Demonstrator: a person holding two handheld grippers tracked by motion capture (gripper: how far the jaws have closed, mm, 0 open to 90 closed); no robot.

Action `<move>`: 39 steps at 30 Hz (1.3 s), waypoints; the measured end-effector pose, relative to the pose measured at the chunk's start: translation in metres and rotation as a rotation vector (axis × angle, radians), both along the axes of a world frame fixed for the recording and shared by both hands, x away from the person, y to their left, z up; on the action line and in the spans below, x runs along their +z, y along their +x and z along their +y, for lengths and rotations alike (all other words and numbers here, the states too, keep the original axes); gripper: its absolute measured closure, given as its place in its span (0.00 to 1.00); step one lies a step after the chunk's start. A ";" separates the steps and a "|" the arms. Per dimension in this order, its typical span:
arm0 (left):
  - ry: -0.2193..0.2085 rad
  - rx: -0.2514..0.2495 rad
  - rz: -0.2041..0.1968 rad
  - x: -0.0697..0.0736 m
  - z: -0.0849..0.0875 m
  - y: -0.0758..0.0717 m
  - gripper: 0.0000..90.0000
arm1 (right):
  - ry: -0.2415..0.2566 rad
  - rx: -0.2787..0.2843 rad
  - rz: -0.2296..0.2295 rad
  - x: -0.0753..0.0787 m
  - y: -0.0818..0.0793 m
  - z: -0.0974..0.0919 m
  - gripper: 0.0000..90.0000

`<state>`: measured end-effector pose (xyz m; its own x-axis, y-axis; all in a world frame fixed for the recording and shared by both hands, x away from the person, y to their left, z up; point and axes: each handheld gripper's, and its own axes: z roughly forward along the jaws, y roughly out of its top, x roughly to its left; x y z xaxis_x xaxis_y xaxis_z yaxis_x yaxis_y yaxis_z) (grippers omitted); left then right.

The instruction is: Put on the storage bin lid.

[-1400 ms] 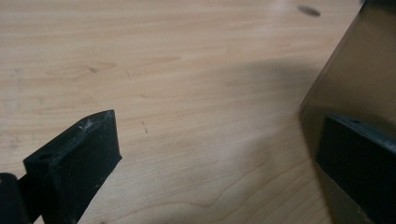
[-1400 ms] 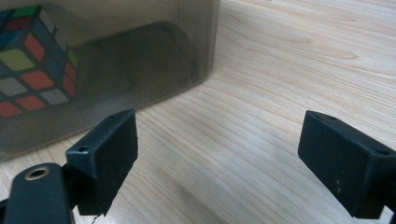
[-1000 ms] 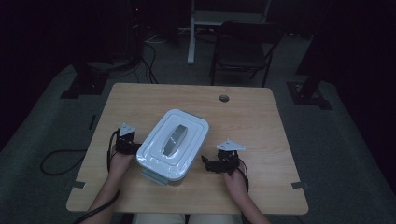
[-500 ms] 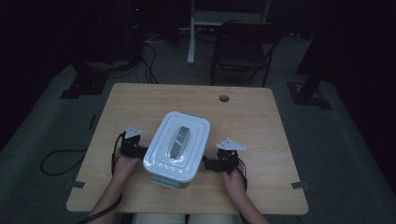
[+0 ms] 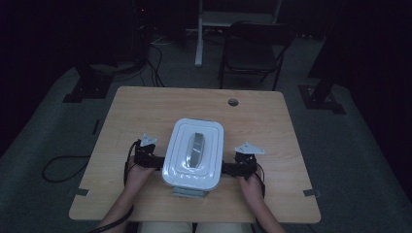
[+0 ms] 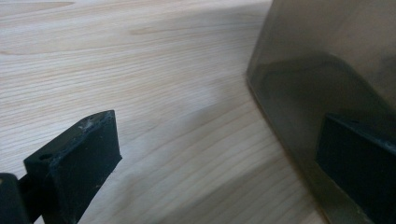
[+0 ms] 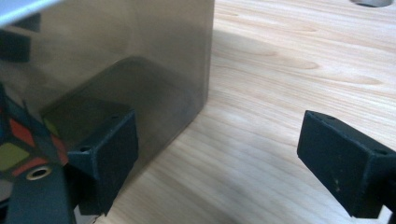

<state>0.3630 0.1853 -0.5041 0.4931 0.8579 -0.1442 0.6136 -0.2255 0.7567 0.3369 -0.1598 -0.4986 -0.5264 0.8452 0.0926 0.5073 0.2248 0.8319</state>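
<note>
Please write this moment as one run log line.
left claw: open, at box side | right claw: open, at opposite side | lidded box: on table

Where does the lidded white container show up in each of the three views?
High view: lidded white container at the table's near middle, between the left gripper and right gripper.
Left gripper view: its glossy side wall takes the right part.
Right gripper view: its side wall takes the upper left.
Shared landmark: the light wooden table.
</note>
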 end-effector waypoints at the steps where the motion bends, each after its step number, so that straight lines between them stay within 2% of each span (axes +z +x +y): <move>1: 0.000 0.000 0.000 0.000 0.000 0.000 0.01 | 0.000 0.000 0.000 0.000 0.000 0.000 0.14; 6: 0.022 -0.025 -0.012 0.002 -0.014 -0.002 0.01 | 0.001 -0.031 0.002 0.002 0.003 -0.015 0.15; 14: -0.009 -0.078 -0.001 0.000 -0.034 -0.005 0.01 | -0.009 -0.025 0.017 0.002 0.010 -0.037 0.15; 18: -0.005 -0.103 -0.003 0.000 -0.042 -0.005 0.01 | -0.011 -0.037 0.023 0.001 0.012 -0.045 0.15; 27: -0.033 -0.138 0.003 -0.003 -0.052 -0.001 0.01 | -0.007 -0.067 0.024 0.001 0.010 -0.059 0.15; 33: -0.003 -0.150 -0.010 -0.001 -0.058 0.003 0.01 | 0.000 -0.081 0.026 -0.001 0.007 -0.062 0.15; 39: -0.004 -0.157 -0.017 -0.002 -0.061 0.006 0.01 | 0.020 -0.087 0.042 -0.004 0.005 -0.068 0.15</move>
<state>0.3689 0.1239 -0.5058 0.6233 0.7698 -0.1378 0.5582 -0.3145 0.7678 0.3420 -0.2274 -0.5022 -0.4465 0.8853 0.1300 0.5588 0.1624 0.8132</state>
